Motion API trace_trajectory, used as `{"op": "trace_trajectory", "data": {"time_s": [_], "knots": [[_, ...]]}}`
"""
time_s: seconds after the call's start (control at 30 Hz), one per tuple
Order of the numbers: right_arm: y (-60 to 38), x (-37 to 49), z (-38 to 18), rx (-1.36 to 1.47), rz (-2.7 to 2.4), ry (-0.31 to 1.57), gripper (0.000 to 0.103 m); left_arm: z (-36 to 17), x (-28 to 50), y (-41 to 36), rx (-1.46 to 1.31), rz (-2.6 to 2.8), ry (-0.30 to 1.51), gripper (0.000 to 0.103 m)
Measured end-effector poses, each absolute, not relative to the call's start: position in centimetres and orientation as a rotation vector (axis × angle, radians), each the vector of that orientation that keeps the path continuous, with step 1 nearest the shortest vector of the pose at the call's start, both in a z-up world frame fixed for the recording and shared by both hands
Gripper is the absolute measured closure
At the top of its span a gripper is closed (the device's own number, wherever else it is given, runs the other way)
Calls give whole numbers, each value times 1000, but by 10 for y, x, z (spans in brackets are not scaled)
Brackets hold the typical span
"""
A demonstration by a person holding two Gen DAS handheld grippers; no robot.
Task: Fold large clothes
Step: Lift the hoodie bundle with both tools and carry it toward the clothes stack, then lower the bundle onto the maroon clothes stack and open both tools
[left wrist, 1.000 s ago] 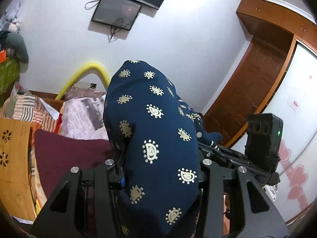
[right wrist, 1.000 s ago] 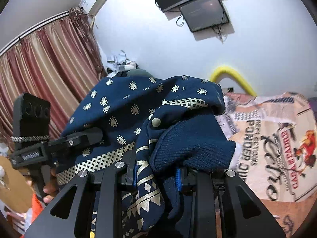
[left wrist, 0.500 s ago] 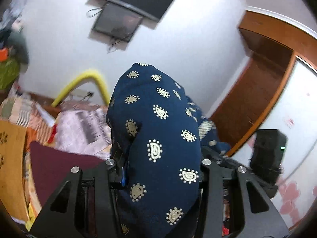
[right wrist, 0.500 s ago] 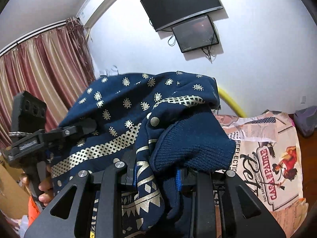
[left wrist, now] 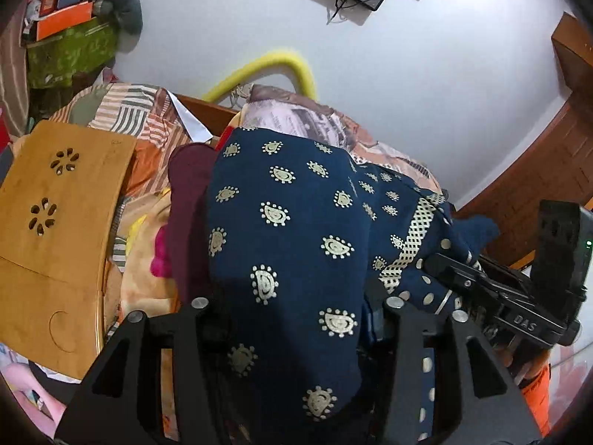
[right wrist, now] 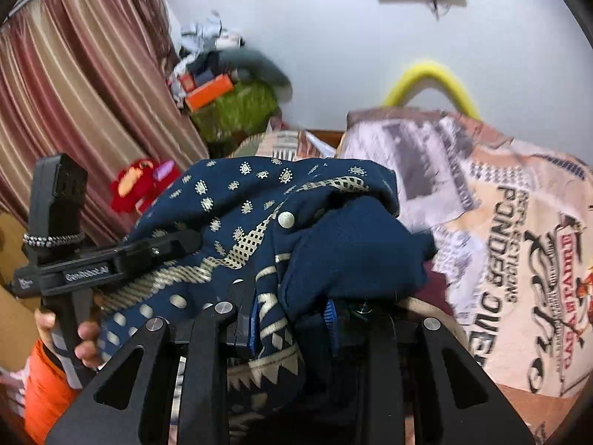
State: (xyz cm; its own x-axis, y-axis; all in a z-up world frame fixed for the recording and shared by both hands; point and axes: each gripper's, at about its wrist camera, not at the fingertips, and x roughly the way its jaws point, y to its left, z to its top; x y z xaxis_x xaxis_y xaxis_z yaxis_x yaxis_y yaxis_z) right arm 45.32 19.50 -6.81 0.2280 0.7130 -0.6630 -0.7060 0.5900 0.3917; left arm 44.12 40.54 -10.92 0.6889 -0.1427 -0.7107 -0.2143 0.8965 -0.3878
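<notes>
Bedroom wall up top, white, and below it the bed with its printed newspaper-style blanket — that's the landmark, and everything hangs just above it. Look at the left gripper: jaws closed down on a thick wad of the navy gold-print garment, cloth bulging up over the fingers and hiding the tips. Over on the right gripper, same story, blue pads pinched tight on a bunched section with gold trim and a button showing. Both hold the garment off the bed, the two grippers close together. A wooden lap tray lies on the bed's left side, a maroon cloth beside it. My read: it's early — the garment's gathered, not spread, no crisp fold visible. Laying flat, squaring and folding all remain.
</notes>
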Motion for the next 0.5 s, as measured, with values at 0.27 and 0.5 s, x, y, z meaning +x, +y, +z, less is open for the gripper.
{"op": "trace_trajectory", "data": {"time_s": [0.27, 0.5], "knots": [[189, 444, -71, -3, 966, 909, 68, -101, 437, 392, -382, 122, 806, 31], [159, 424, -66, -36, 893, 916, 47, -74, 399, 353, -192, 175, 805, 25]]}}
